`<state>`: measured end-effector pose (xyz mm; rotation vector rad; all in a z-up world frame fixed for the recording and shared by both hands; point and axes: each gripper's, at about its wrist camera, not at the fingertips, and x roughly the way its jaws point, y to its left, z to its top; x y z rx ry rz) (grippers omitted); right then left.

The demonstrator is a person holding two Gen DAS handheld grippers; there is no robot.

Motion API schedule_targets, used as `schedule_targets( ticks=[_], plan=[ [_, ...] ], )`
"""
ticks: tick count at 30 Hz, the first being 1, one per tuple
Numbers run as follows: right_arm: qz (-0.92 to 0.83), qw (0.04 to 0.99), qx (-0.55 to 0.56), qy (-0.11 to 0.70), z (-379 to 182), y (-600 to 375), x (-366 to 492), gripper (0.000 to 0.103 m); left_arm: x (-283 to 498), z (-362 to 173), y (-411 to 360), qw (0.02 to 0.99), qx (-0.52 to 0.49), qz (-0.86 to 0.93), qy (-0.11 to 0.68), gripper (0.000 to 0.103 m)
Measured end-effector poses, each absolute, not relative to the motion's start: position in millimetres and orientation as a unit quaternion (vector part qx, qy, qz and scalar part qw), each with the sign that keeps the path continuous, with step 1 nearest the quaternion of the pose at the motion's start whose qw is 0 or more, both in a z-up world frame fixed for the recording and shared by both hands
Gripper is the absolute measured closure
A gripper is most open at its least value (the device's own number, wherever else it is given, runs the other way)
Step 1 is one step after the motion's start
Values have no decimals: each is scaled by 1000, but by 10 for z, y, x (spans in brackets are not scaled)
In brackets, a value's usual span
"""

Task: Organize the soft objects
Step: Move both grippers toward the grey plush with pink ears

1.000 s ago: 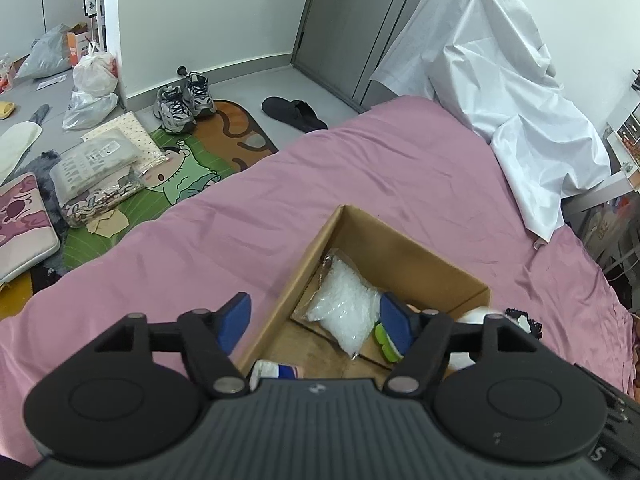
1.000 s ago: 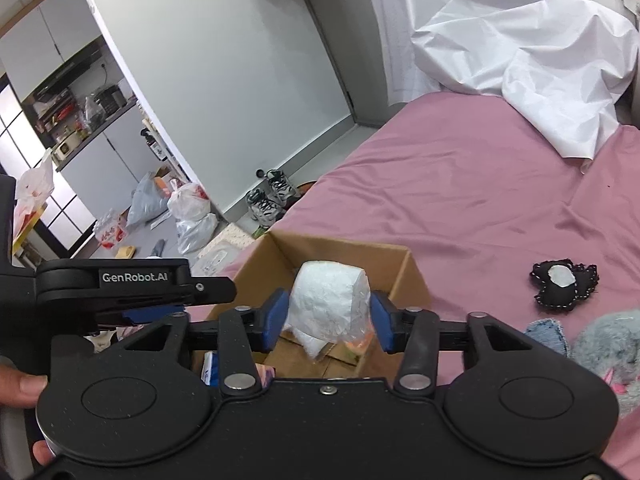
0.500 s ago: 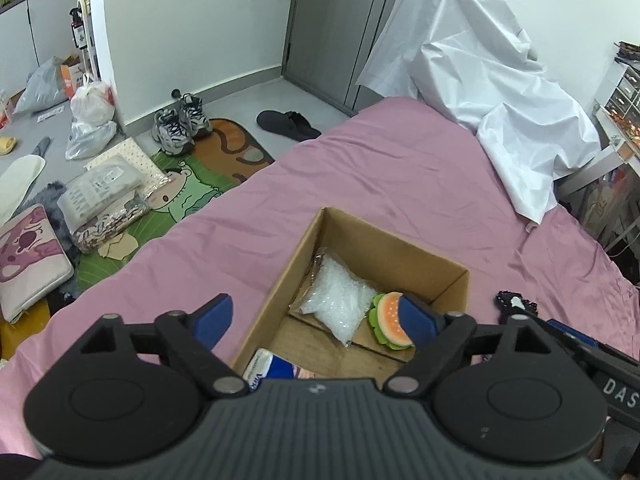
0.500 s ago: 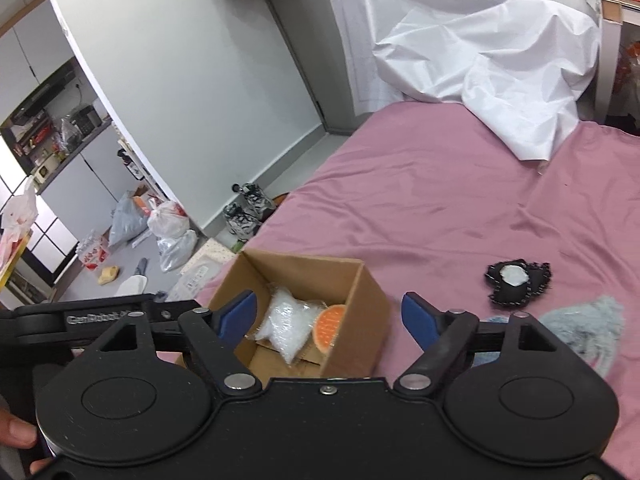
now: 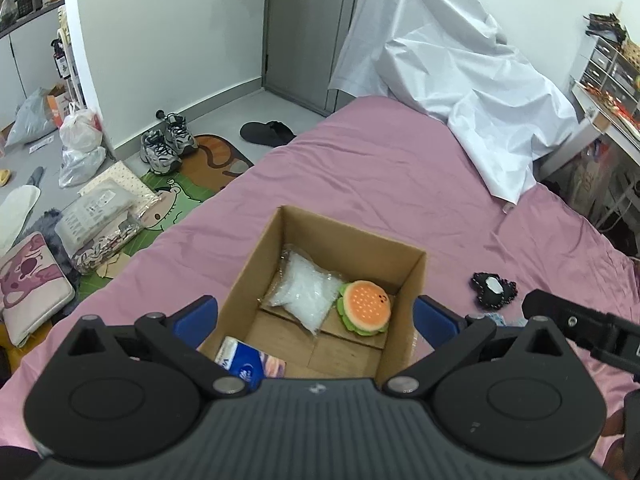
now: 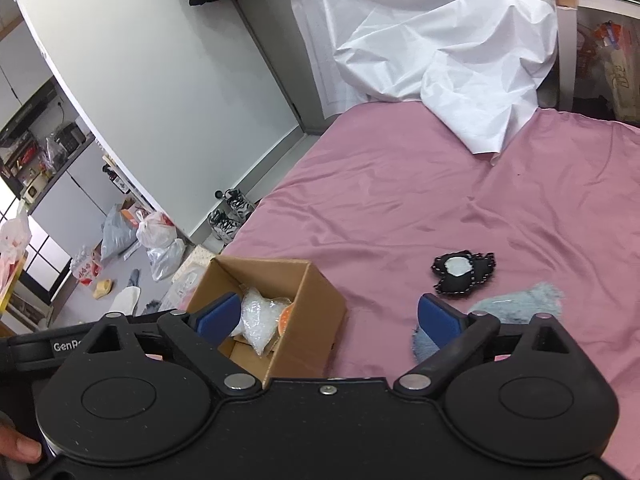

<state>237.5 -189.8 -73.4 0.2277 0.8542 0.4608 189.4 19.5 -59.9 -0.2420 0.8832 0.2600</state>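
You've let go of the white bag (image 5: 303, 297); it now lies in the cardboard box (image 5: 352, 236) beside the burger plush (image 5: 365, 306), your left gripper (image 5: 315, 316) spread empty above. Right view: your right gripper (image 6: 328, 318) gapes wide, empty, beside the box (image 6: 316, 320).

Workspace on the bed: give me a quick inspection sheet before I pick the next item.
Surface: pink bedsheet, wrinkled.
Job's things: cardboard box open on the bed, holding a clear bag of white beads, a burger plush and a blue packet. Outside the box: black pouch with white patch and grey fluffy item.
Clutter: white sheet heaped at the far end.
Grippers: left hand-held gripper open, empty, over the box; right hand-held gripper open, empty.
Cables: nothing seen.
Surroundings: sneakers, plastic bags and cartoon mat on the floor.
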Motion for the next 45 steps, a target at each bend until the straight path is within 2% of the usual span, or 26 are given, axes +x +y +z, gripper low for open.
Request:
schedule_targets(
  ticks=[21, 33, 36, 38, 41, 45],
  plan=[
    [202, 882, 162, 394, -550, -2711, 2337, 5, 1767, -277, -446, 902, -98, 100, 408, 0],
    [170, 891, 176, 382, -559, -3093, 2339, 6, 1842, -296, -819, 905, -98, 72, 408, 0],
    [158, 893, 181, 381, -617, -3147, 2347, 10, 1859, -320, -892, 909, -99, 64, 399, 0],
    [156, 887, 192, 391, -699, -3189, 2376, 21, 1895, -361, -935, 910, -102, 58, 398, 0],
    [152, 876, 198, 413, -842, -3194, 2424, 31, 1955, -425, -989, 909, -111, 46, 398, 1],
    [141, 866, 202, 435, -1007, -3181, 2462, 36, 2053, -563, -1042, 907, -118, 38, 403, 3]
  ],
)
